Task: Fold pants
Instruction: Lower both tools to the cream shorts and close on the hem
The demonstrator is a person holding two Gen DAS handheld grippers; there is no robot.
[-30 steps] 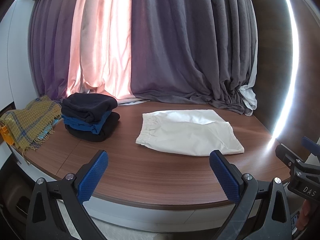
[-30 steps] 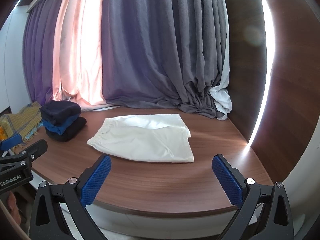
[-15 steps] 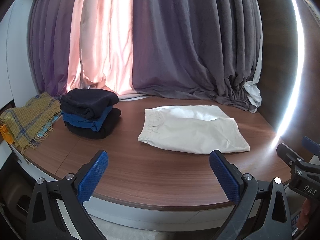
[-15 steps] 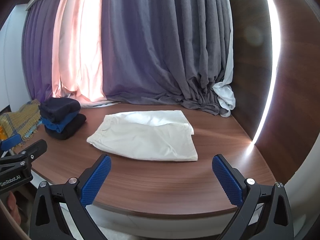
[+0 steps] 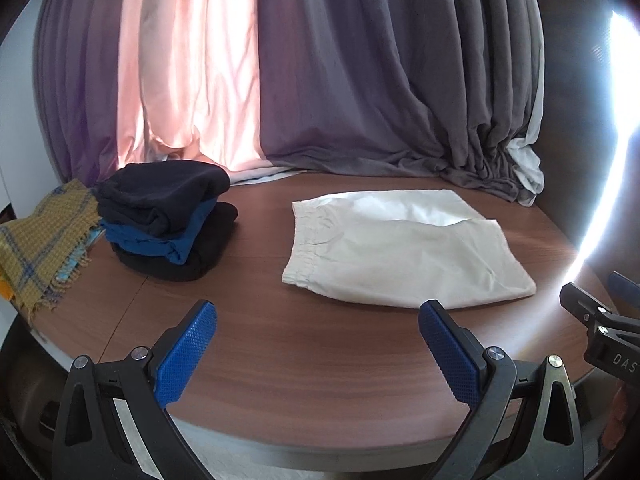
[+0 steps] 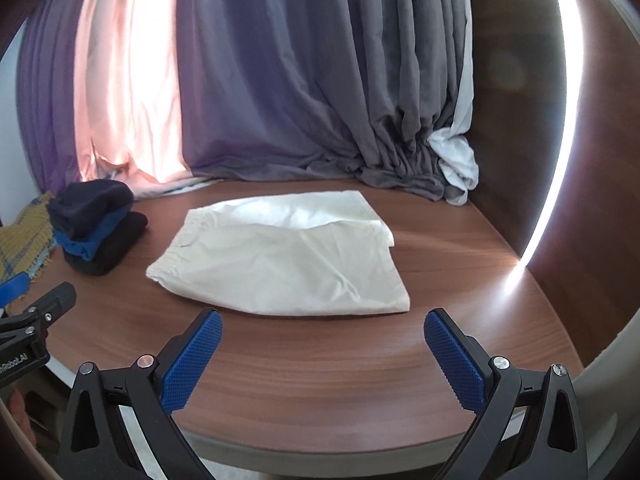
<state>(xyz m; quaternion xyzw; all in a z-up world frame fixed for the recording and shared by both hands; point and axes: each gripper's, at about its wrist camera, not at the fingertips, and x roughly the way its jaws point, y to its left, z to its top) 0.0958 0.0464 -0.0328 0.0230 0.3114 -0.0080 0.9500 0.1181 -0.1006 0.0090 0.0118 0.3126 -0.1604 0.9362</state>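
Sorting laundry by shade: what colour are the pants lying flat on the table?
Cream white pants, clearest in the right wrist view.

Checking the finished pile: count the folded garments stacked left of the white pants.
3 visible: a dark navy one on top, a blue one in the middle, a black one at the bottom. More may be hidden.

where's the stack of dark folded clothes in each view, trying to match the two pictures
Left wrist view: the stack of dark folded clothes sits left of centre on the wooden table, to the left of the white pants.
Right wrist view: the stack is at the far left edge, smaller, again to the left of the pants.
Shared landmark: the bunched white curtain at the back right of the table.
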